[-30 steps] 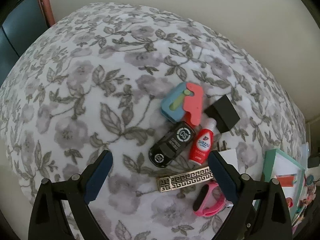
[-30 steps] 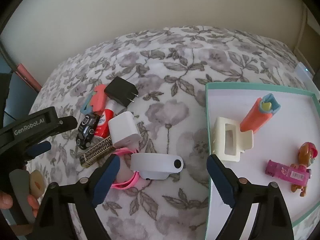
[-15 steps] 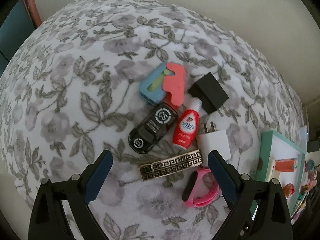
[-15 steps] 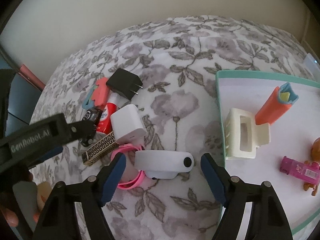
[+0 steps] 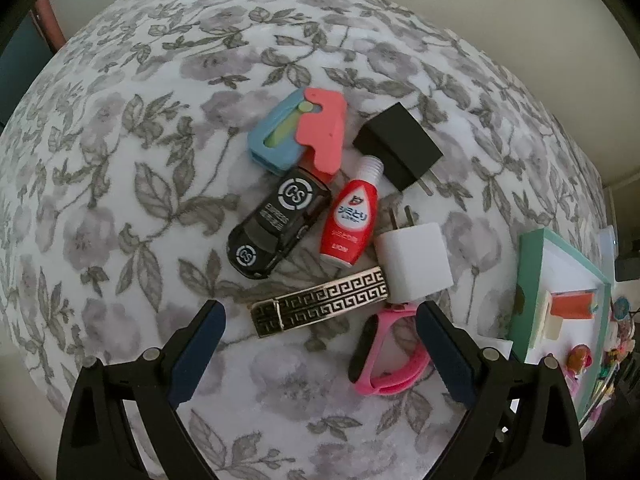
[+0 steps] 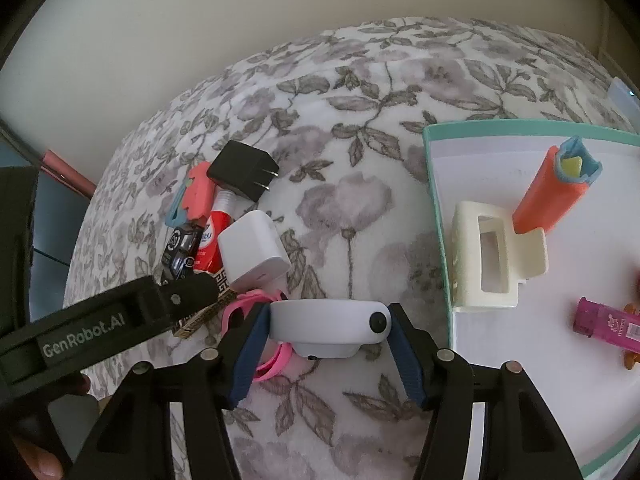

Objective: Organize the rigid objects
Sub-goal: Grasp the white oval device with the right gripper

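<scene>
my right gripper (image 6: 326, 322) has just been closing its fingers, and the blue pads now sit against both ends of a white oval device (image 6: 330, 326) lying on the floral bedspread (image 6: 360, 152), so i am clamped on it. it rests just beside the teal-rimmed tray (image 6: 438, 200), which already carries a cream hair claw (image 6: 494, 258), an orange tube (image 6: 554, 196) and a pink item (image 6: 606, 326). under the device's left end lies a pink band (image 5: 390, 354). my left gripper (image 5: 320, 344) hangs over the pile with its fingers wide apart and nothing between the pads. ahead of it, packed close together, i see a black and gold bar (image 5: 322, 306), a black toy car (image 5: 278, 230), a red bottle (image 5: 352, 224), a white charger (image 5: 414, 264), a black charger (image 5: 400, 146) and a blue and coral clip (image 5: 300, 130). the bar touches the white charger's lower corner; the car and bottle lie side by side, and the clip overlaps the car's far end.
</scene>
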